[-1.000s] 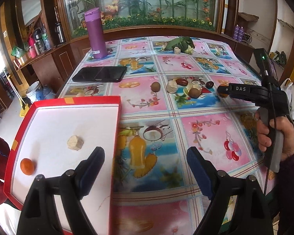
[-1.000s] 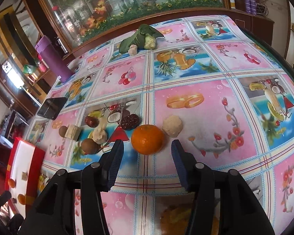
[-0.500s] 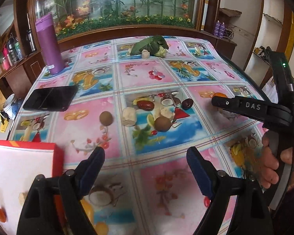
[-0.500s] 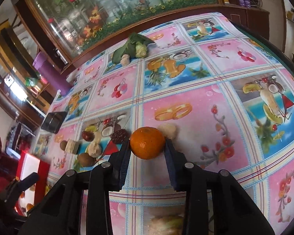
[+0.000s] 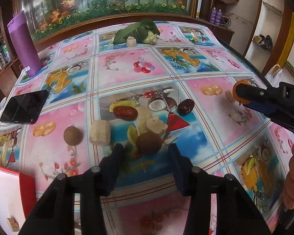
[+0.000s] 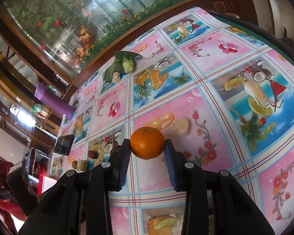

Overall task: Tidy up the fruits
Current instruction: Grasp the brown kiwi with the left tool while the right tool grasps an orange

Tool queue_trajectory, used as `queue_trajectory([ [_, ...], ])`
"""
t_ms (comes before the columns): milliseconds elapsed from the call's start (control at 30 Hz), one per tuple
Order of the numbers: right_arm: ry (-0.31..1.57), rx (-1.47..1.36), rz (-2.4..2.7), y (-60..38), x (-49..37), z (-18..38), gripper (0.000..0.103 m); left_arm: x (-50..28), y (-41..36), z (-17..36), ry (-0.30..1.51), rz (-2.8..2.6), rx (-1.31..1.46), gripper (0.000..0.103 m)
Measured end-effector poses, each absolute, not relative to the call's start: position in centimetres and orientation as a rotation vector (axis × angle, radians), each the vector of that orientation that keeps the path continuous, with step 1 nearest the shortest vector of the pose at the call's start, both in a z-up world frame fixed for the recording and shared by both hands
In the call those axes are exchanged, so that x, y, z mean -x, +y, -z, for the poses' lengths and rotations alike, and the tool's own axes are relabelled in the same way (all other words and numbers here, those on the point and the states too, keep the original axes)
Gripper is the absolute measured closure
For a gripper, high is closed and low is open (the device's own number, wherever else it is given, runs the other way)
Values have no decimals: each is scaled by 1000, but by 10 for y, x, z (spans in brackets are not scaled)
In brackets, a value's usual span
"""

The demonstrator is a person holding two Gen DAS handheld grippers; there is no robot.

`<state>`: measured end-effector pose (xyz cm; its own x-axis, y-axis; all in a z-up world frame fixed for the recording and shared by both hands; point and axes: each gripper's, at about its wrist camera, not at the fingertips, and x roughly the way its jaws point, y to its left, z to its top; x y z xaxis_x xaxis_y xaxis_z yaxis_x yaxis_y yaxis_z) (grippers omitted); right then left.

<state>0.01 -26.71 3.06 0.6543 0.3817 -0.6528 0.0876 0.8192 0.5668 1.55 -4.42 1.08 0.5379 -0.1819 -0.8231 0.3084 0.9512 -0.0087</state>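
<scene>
My right gripper (image 6: 147, 146) is shut on an orange (image 6: 147, 143); its pads press both sides of it, just above the tablecloth. The left wrist view shows the same orange (image 5: 237, 90) in that gripper (image 5: 245, 96) at the right. My left gripper (image 5: 146, 152) points down at a cluster of fruit, jaws closing. A brown round fruit (image 5: 149, 143) lies between its fingertips, with a gap on each side. Around it lie a pale peeled piece (image 5: 155, 125), a pale chunk (image 5: 100, 133), a second brown fruit (image 5: 73, 136), a red date (image 5: 125, 112) and a dark date (image 5: 186, 106).
A red tray (image 5: 27, 192) with a white floor sits at lower left, with a small pale piece (image 5: 12, 224) in it. A black phone (image 5: 23, 106) and a purple bottle (image 5: 24, 45) stand at left, leafy greens (image 5: 137, 32) at the far edge. A pale chunk (image 6: 181, 126) lies beside the orange.
My left gripper swung right from the red tray to the fruit cluster and its jaws narrowed. My right gripper closed on the orange and rolled with it.
</scene>
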Motion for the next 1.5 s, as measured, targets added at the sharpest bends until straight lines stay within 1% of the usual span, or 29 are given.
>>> queue_trajectory([
  [100,856,-604,-188,-266,0,-30,69,-18,-45,-10,948,302,-131,61],
  [200,860,-598,-188,-264,-1,-29,69,-21,-48,-10,944,299,-133,63],
  [267,861,-595,-186,-264,-1,-29,69,-22,-50,-10,937,302,-136,73],
  [500,861,-587,-187,-263,-2,-27,69,-16,-42,-12,927,297,-75,73],
  [800,838,-570,-198,-260,0,-29,69,41,-16,-45,842,243,-50,73],
  [1033,774,-505,-221,-246,7,-37,69,94,22,-67,757,176,0,74],
  [1200,715,-458,-194,-242,16,-41,70,126,56,-71,737,144,50,74],
  [1367,686,-434,-149,-235,29,-45,69,147,90,-72,724,107,87,74],
  [1500,673,-410,-193,-209,49,-51,69,158,123,-75,705,52,111,74],
])
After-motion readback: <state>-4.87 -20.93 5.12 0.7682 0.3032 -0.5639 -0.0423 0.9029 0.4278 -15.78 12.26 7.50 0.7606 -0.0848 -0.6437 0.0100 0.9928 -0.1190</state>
